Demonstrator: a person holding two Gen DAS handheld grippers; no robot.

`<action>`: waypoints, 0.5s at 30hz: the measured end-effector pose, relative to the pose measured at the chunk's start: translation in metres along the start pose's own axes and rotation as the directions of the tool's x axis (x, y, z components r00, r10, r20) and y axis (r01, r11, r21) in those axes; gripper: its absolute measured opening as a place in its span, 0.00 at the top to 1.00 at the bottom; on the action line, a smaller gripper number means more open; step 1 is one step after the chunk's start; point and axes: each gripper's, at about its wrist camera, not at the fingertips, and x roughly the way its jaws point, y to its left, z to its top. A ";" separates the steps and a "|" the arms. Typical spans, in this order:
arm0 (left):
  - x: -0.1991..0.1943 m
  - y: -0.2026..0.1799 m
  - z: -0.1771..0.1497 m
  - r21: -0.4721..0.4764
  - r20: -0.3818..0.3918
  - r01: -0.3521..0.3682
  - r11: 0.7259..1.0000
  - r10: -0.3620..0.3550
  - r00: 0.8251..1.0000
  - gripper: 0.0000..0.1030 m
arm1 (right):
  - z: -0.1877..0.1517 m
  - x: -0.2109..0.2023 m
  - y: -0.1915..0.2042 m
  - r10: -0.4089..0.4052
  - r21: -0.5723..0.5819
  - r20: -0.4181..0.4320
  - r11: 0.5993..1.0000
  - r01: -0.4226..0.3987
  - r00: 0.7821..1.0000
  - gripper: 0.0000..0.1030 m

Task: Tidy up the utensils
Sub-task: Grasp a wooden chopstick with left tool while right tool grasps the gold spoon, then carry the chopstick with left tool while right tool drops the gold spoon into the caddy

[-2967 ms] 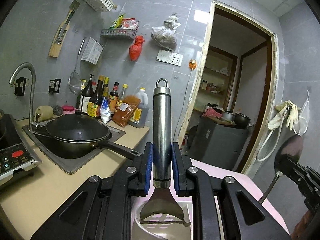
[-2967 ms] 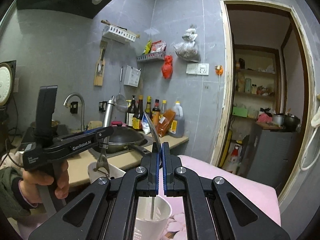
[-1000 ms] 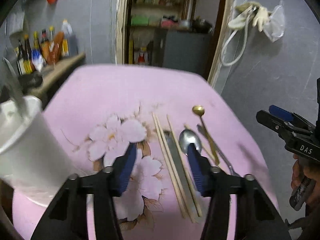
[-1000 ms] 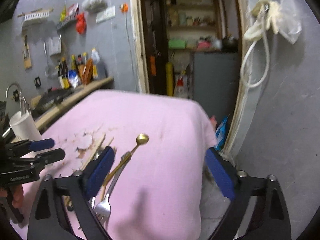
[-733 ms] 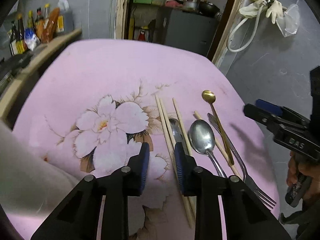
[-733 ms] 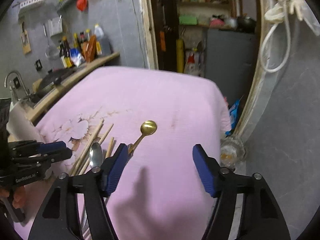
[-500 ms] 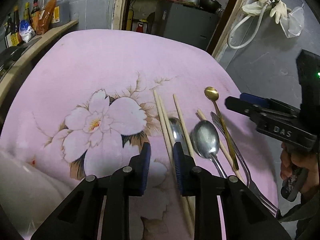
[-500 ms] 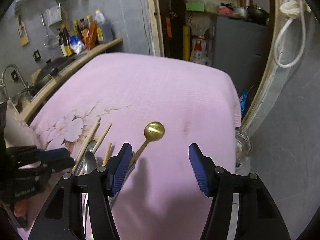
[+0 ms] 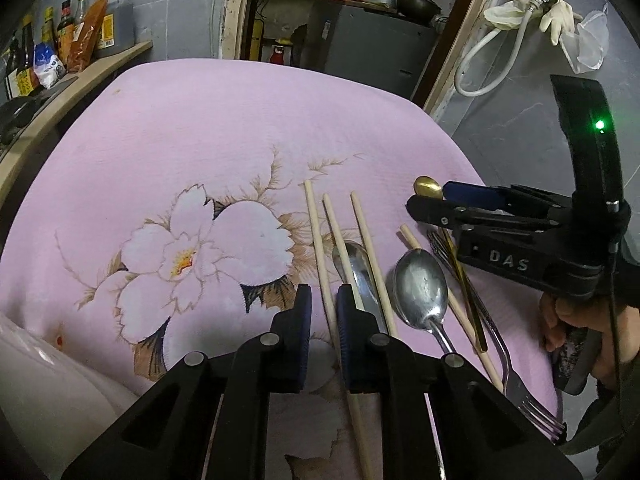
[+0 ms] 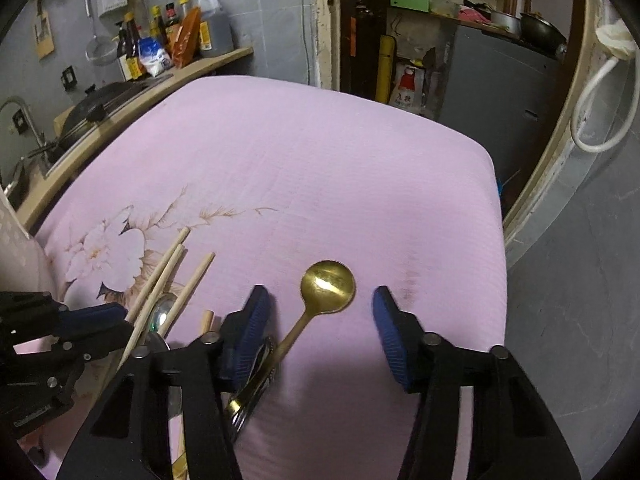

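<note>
Left gripper (image 9: pixel 321 304) nearly closed around a light, stiff chopstick (image 9: pixel 319 256); right gripper (image 10: pixel 318 320) half-open astride the slippery gold spoon (image 10: pixel 327 287) (best pinched mid-handle).

"DAS" on right gripper (image 9: pixel 440 210)

The surface (image 9: pixel 200 128) is pink with a white flower print (image 9: pixel 200 256). The chopsticks (image 9: pixel 320 248) are pale wood, one spoon (image 10: pixel 328 286) gold, another spoon (image 9: pixel 420 284) silver.
</note>
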 end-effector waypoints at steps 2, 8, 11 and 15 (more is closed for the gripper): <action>0.001 0.000 0.001 0.000 0.001 0.002 1.000 -0.002 1.000 0.90 | 0.002 0.003 0.002 -0.006 -0.006 -0.004 1.000 0.006 1.000 0.55; 0.002 -0.001 0.002 0.009 0.004 0.001 1.000 -0.001 1.000 0.91 | 0.005 0.006 0.001 0.008 -0.010 -0.010 1.000 -0.008 1.000 0.64; 0.002 -0.003 0.002 0.008 0.006 0.006 1.000 -0.006 1.000 0.96 | 0.004 0.005 0.004 0.006 -0.023 -0.002 1.000 -0.006 1.000 0.75; -0.002 -0.004 0.000 0.004 0.015 0.048 0.999 -0.048 0.999 0.98 | 0.003 0.000 0.012 -0.016 -0.055 0.025 0.998 0.017 1.000 0.75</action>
